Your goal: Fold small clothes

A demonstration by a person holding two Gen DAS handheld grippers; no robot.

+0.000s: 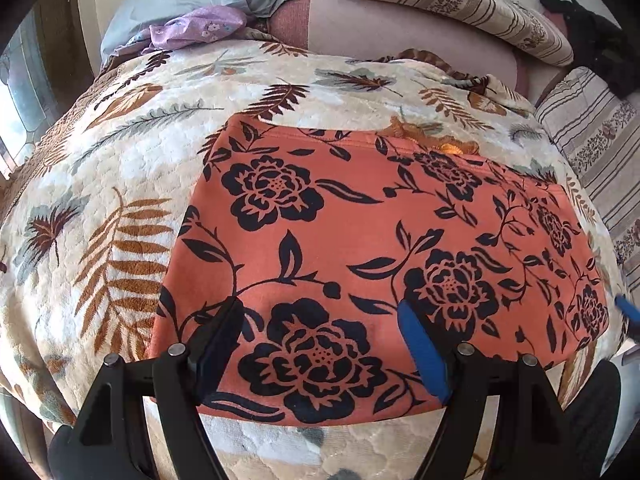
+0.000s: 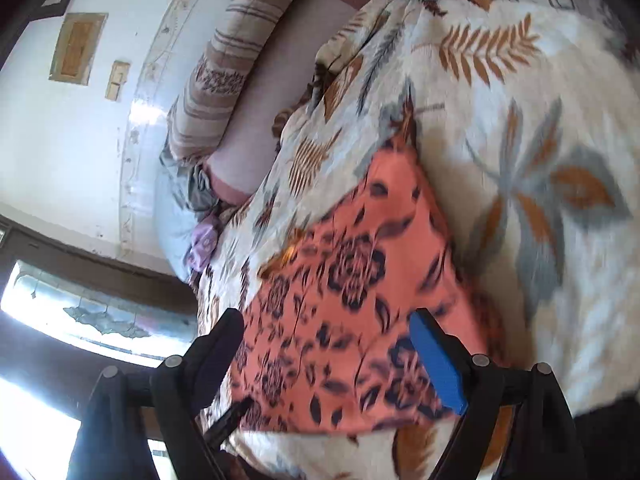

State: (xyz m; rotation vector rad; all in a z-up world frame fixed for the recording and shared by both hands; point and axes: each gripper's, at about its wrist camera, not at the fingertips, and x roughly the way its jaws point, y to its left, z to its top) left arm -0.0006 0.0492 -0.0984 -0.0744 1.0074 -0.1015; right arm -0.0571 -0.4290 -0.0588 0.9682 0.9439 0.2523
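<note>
An orange garment with black flowers (image 1: 360,240) lies flat as a folded rectangle on a cream blanket with leaf print (image 1: 120,168). My left gripper (image 1: 320,312) is open and empty, hovering over the garment's near edge. The right gripper's blue pad (image 1: 626,308) shows at the garment's right end. In the right wrist view the same garment (image 2: 352,280) lies below my right gripper (image 2: 324,320), which is open and empty above its near end. That view is blurred.
A striped bolster pillow (image 1: 460,4) and a pale cushion (image 1: 400,36) lie at the back. Grey-blue and purple clothes (image 1: 200,24) are heaped at the back left. A striped cover (image 1: 592,152) is at the right. A window (image 2: 80,312) is at the left.
</note>
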